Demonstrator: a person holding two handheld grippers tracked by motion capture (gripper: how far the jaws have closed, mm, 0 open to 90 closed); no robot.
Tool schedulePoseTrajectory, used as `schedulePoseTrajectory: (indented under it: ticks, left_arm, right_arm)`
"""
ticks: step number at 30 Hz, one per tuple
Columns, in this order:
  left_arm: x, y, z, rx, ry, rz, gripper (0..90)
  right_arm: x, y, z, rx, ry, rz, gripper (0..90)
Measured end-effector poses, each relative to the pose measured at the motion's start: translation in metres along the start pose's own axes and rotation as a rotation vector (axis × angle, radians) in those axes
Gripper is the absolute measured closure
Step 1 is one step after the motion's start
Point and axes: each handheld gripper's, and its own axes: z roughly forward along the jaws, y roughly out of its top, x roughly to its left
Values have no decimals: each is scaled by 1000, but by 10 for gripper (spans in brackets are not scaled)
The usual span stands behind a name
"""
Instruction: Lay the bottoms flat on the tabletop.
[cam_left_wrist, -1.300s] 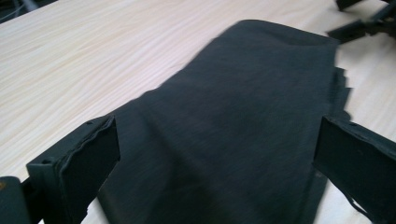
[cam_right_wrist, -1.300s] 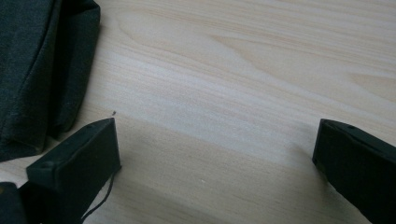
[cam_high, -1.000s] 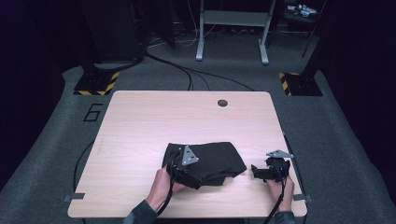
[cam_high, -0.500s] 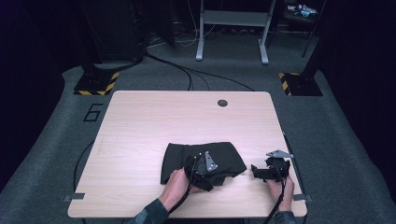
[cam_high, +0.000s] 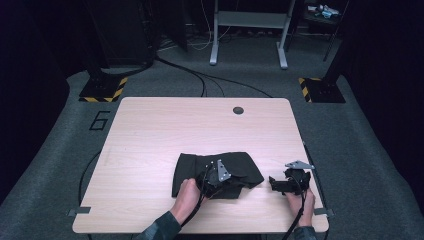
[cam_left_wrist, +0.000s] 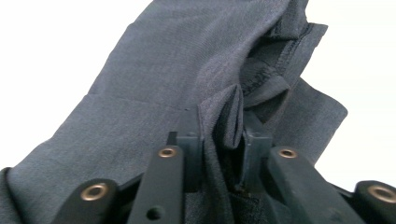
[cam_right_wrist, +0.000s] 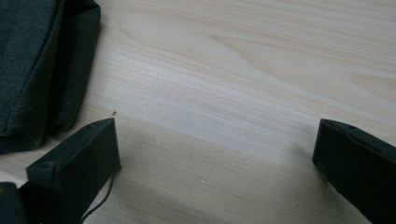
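A dark grey, folded cloth garment (cam_high: 215, 172) lies on the near half of the pale wooden desk (cam_high: 165, 130), a little right of centre. The left tool (cam_left_wrist: 219, 140) sits on the garment's near right part; its jaws have just been closing and now pinch a raised fold of the fabric between them, with a stitched hem bunched just beyond. The right tool (cam_right_wrist: 215, 154) rests on the bare desk just beside the garment's right edge, its two black jaws spread wide with nothing between them. A small round dark hole (cam_high: 238, 110) sits in the desk near its far edge.
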Motion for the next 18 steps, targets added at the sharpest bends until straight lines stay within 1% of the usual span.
schedulePoseTrajectory:
  ticks: [3, 7, 12, 18]
  left_arm:
    - [3, 1, -3, -15, -2, 5, 782]
    - [9, 3, -11, -51, 7, -3, 795]
    - [19, 4, -24, -87, 31, -21, 809]
    - [33, 3, -39, -113, 63, -43, 820]
  right_arm:
    - [0, 0, 0, 0, 1, 0, 0]
    - [0, 0, 0, 0, 1, 0, 0]
    - [0, 0, 0, -1, 1, 0, 0]
    - [0, 0, 0, -1, 2, 0, 0]
